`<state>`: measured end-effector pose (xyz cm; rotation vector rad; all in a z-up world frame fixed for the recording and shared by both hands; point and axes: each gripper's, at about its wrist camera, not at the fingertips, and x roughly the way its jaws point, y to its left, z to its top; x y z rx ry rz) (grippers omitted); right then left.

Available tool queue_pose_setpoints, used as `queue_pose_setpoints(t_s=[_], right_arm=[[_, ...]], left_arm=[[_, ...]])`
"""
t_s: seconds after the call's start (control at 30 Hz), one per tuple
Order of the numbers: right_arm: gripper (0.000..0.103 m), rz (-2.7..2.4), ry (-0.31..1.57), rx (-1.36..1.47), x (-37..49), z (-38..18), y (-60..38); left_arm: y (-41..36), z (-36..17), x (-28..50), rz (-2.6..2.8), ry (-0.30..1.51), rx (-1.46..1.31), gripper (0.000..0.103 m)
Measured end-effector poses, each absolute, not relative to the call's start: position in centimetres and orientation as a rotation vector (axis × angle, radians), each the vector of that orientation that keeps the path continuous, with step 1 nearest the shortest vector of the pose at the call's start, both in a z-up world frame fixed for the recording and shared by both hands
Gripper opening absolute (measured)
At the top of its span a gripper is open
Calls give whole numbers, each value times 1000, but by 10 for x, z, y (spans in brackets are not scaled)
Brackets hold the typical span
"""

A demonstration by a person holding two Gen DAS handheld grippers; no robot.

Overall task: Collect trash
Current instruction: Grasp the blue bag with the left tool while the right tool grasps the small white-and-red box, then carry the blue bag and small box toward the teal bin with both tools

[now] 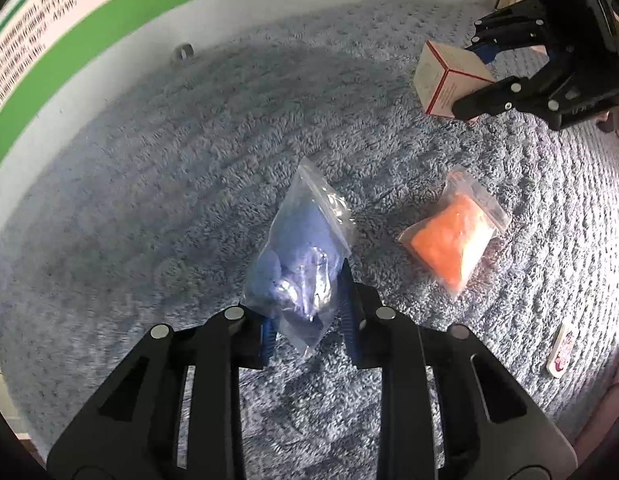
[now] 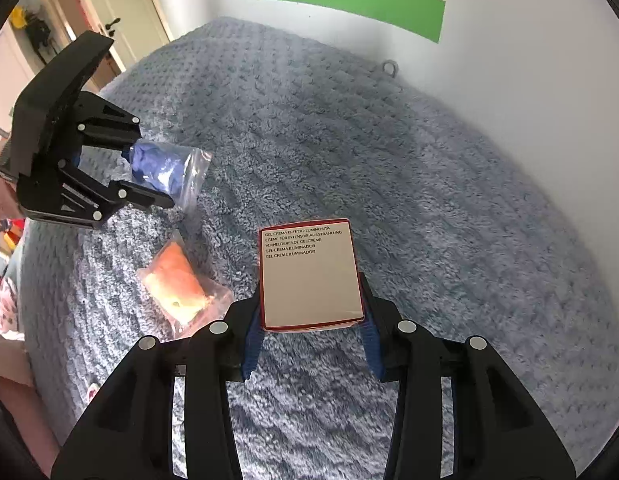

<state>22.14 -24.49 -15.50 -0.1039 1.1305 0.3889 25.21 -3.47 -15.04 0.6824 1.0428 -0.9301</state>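
While the left gripper pointed down at the fuzzy grey blanket, its pads were clamped on a clear bag of blue stuff, the bag sticking out ahead of the fingertips. Off to its right lay a bag of orange stuff, and farther ahead on that side was a small cream box.

From the right wrist view, the right gripper was pinching that box by its two sides, printed face up. The orange bag sat just left of its fingers, with the left gripper beyond.
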Motion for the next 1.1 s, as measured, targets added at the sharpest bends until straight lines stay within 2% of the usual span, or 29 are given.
queue_pose_setpoints(t_s=[0.23,0.53,0.8,1.1], right_arm=[[42,402,1088,-99,209,-130,-244],[42,558,1003,-157,188,-89,-199],[42,862,934,-233,165,-73,-88],[42,1193,912,-359,94,-73,77]], left_arm=[[-23,-118,240,-881,986,665,22],[33,-67,204,-754,939,580,22],[142,-46,139,-543,974,401,22],[287,-61,31,-318,1048,243,22]])
